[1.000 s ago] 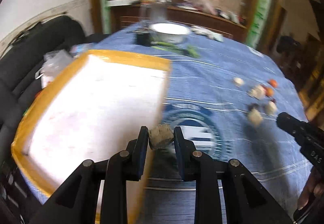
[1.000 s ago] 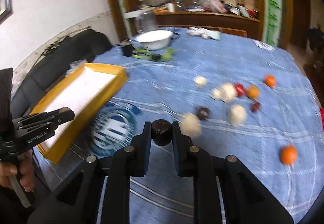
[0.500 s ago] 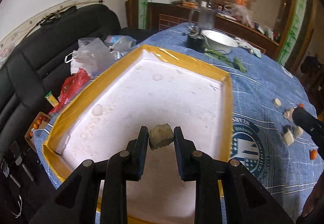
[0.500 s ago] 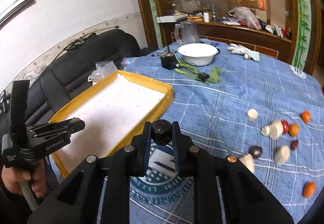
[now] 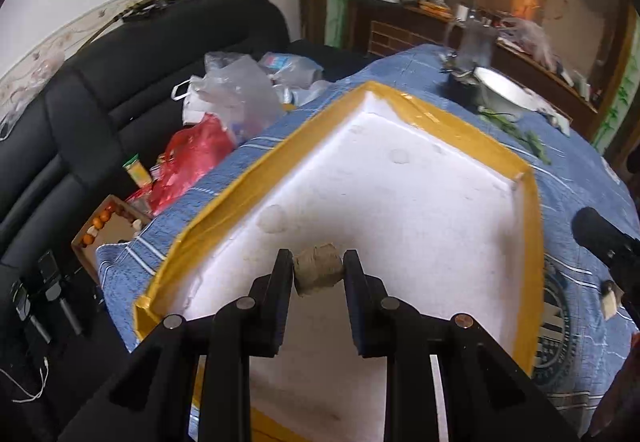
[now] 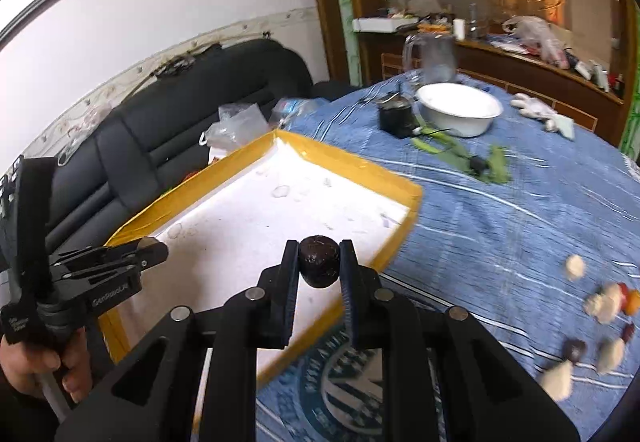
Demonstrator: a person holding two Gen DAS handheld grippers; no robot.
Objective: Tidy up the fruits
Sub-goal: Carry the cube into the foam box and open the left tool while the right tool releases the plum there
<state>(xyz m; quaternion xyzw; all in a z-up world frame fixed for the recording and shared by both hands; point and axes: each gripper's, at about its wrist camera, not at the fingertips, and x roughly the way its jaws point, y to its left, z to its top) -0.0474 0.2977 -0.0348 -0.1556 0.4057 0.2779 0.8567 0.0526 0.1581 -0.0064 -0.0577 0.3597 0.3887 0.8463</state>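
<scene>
In the left wrist view the left gripper (image 5: 319, 274) pinches a tan, rough-skinned fruit (image 5: 319, 274) between its fingers, held above the near end of the white foam tray (image 5: 400, 202) with the yellow taped rim, which sits at the table's left edge. The fruit looks light and firm, safe to grip across its middle. In the right wrist view the right gripper (image 6: 319, 267) clamps a dark round fruit (image 6: 319, 267) over the tray's near right edge; it seems smooth, so a centred hold suits it. Loose fruits (image 6: 600, 326) lie scattered toward the table's right edge.
</scene>
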